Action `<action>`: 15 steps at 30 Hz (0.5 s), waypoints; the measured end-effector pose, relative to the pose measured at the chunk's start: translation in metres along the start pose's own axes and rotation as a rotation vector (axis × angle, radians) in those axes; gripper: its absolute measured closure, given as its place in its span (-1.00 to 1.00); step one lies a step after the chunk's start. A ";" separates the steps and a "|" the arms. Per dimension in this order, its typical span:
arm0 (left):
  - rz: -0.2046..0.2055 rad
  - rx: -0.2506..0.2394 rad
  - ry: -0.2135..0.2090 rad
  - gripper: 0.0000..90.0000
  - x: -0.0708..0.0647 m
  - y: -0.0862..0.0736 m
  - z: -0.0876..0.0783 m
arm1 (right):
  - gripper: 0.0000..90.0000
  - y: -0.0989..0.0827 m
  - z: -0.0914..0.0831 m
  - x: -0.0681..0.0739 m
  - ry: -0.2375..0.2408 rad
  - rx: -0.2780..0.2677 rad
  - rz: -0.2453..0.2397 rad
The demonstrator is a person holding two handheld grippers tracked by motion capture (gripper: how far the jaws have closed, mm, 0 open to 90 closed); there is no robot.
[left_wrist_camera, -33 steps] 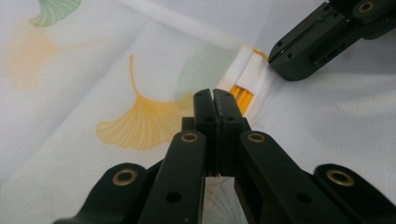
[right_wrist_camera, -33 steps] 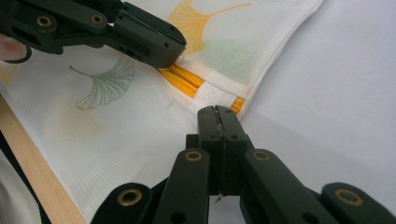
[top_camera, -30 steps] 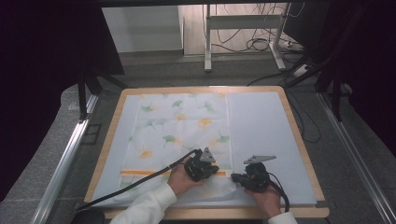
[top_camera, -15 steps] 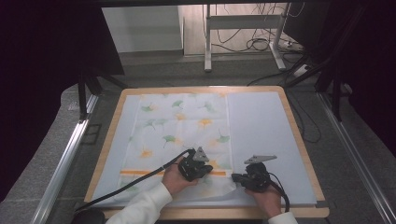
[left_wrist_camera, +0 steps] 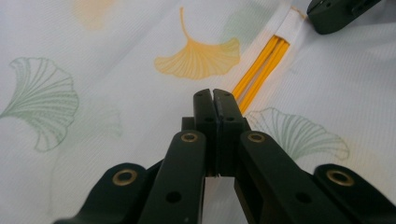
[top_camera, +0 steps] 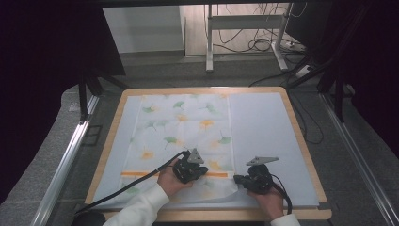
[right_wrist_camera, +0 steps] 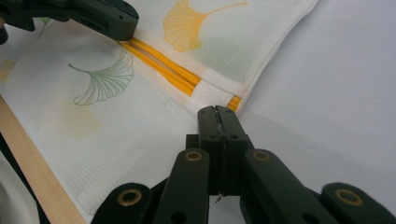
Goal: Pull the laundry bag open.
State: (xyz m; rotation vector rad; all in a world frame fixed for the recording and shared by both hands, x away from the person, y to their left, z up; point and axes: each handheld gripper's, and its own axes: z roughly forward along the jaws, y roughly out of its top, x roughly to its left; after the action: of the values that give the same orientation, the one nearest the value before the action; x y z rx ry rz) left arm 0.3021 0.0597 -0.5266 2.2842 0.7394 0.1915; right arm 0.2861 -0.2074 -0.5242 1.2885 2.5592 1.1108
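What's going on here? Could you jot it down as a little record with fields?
Surface: wooden-edged table under a pale sheet
Item: white cloth printed with ginkgo leaves, orange stripe near its front edge
Cloth state: near edge folded over
Left gripper: jaws closed, on the cloth by the stripe
Right gripper: jaws closed at the cloth's corner; whether it pinches fabric is unclear
Holder: a person's hands

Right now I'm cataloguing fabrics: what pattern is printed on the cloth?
Green and orange ginkgo leaves on white cloth, with an orange stripe; clearest in the left gripper view.
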 end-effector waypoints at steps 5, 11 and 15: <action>-0.009 0.002 -0.005 1.00 0.002 -0.001 -0.002 | 0.99 0.000 0.000 0.000 -0.002 -0.001 -0.003; -0.011 0.006 0.003 1.00 0.003 -0.004 -0.005 | 0.99 0.000 -0.002 -0.001 -0.012 0.004 -0.007; -0.026 0.005 0.006 1.00 0.007 -0.009 -0.009 | 0.99 -0.001 -0.003 -0.002 -0.019 0.000 -0.003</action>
State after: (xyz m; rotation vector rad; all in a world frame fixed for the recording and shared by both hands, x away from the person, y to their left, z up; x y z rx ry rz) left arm 0.3008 0.0743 -0.5271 2.2786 0.7731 0.1846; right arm 0.2857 -0.2113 -0.5236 1.2885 2.5464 1.0931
